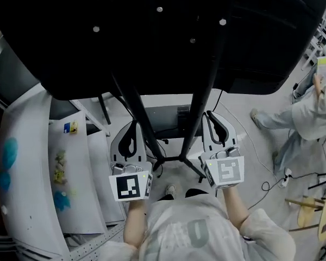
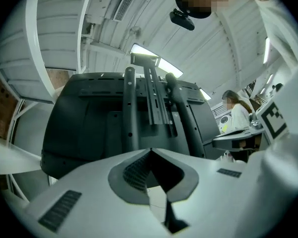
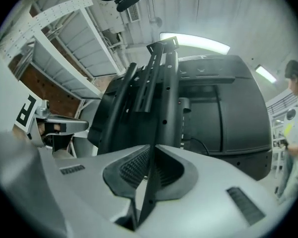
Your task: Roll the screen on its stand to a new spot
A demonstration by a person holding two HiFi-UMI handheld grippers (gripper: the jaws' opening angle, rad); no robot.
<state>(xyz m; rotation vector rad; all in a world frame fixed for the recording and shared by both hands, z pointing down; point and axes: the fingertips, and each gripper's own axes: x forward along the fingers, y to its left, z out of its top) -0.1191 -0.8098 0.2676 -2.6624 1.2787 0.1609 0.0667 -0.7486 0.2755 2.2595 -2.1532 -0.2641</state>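
The big black screen [image 1: 152, 37] fills the top of the head view, seen from its back. Its stand's two black poles [image 1: 143, 121] slant down to a base [image 1: 176, 159] on the floor. My left gripper [image 1: 133, 124] points at the left pole and my right gripper [image 1: 208, 114] at the right pole, both close beside the poles. In the left gripper view the left gripper [image 2: 150, 151] is shut with nothing between its pads, the screen's back [image 2: 89, 128] ahead and apart. The right gripper [image 3: 153, 147] is likewise shut and empty, facing the stand's poles [image 3: 164, 93].
A person in white [image 1: 309, 113] stands on the floor at the right, near cables [image 1: 271, 185] and a wooden stool [image 1: 315, 211]. White panels and a paint-stained sheet [image 1: 65, 173] lie along the left. A black box [image 1: 168, 118] sits behind the stand's base.
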